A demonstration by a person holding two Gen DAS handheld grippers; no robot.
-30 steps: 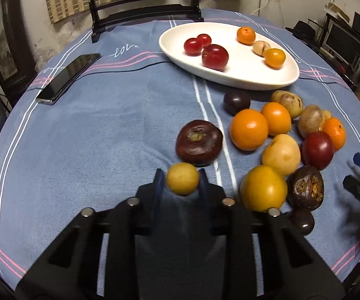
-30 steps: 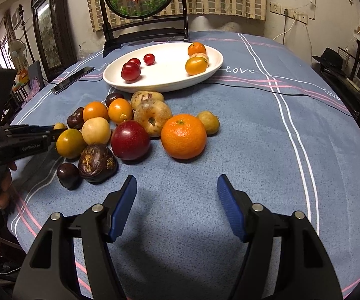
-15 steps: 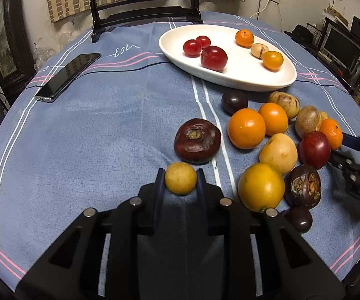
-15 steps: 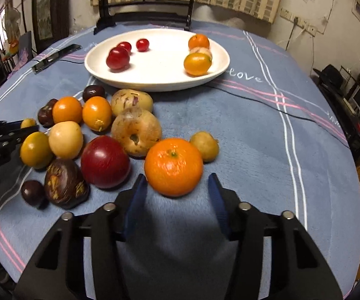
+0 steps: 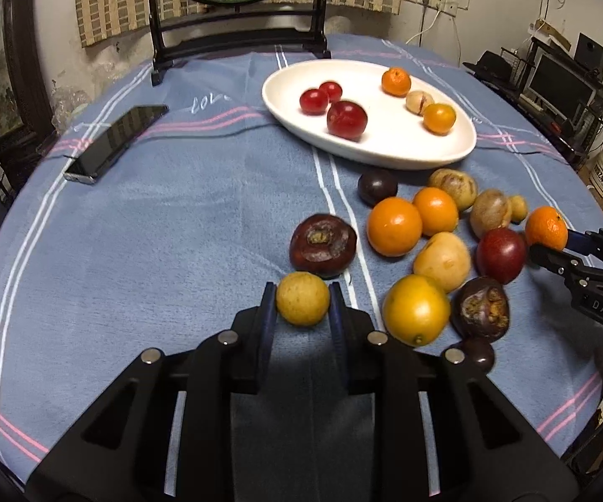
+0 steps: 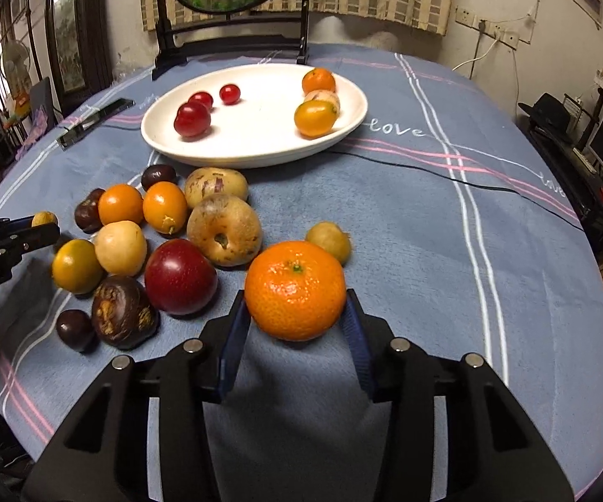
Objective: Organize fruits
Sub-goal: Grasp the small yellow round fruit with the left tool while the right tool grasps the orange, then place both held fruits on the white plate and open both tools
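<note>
We see the left gripper [image 5: 302,299] clamped on a small yellow fruit [image 5: 302,299], roundish, no clear long axis, dark wrinkled fruit [image 5: 323,244] just ahead. Right of it the loose pile, then the right gripper [image 6: 297,313] with its jaws just closing around a mandarin [image 6: 295,290], pads at both sides, stem end up toward the camera. White oval plate [image 6: 259,154] lies far ahead, long axis slanting left-right. Only the left view shows the phone [image 5: 116,143] clearly; only the right view shows the "love" lettering [image 6: 394,128] in full.
</note>
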